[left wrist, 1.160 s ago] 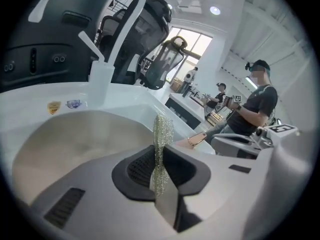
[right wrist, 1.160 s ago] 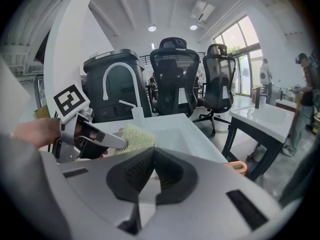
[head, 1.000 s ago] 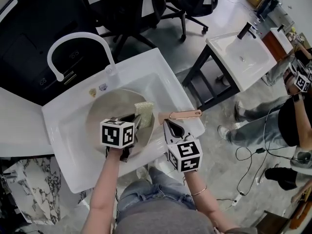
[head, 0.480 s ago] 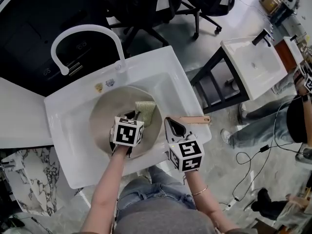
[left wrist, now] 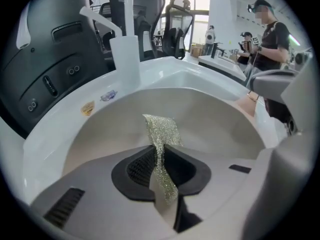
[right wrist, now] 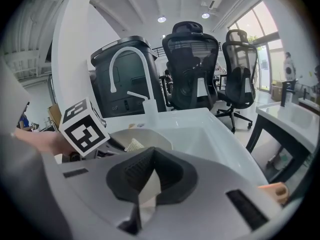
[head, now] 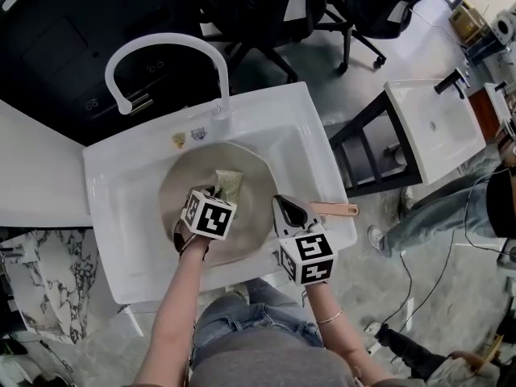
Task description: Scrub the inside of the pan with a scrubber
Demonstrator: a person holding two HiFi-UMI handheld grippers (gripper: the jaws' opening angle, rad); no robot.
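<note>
White square ceramic sink (head: pixel 113 216), arched white tube faucet (head: pixel 161 43) at its far edge. Round beige-grey pan (head: pixel 181 184) sits in the basin and fills most of it. Its copper-pink handle (head: pixel 334 210) sticks out to the right over the sink rim. Left gripper (head: pixel 218 193) is low over the pan's middle with its marker cube uppermost. In the left gripper view its black pads are clamped on a thin, glittery green-gold scrubber sheet (left wrist: pixel 161 134). The sheet's free end lies forward onto the pan's inner floor. Right gripper (head: pixel 282 204) is at the pan's right rim, just beside the root of the handle. In the right gripper view its pads meet at the tips, with only a pale wedge showing in the gap behind them. Cannot tell whether they pinch the rim. Two small round stickers (head: pixel 187 138) are on the sink ledge beside the faucet base. Black mesh office chairs (head: pixel 266 6) stand beyond the sink. A second white sink on a black frame (head: pixel 435 127) is off to the right, well apart.
</note>
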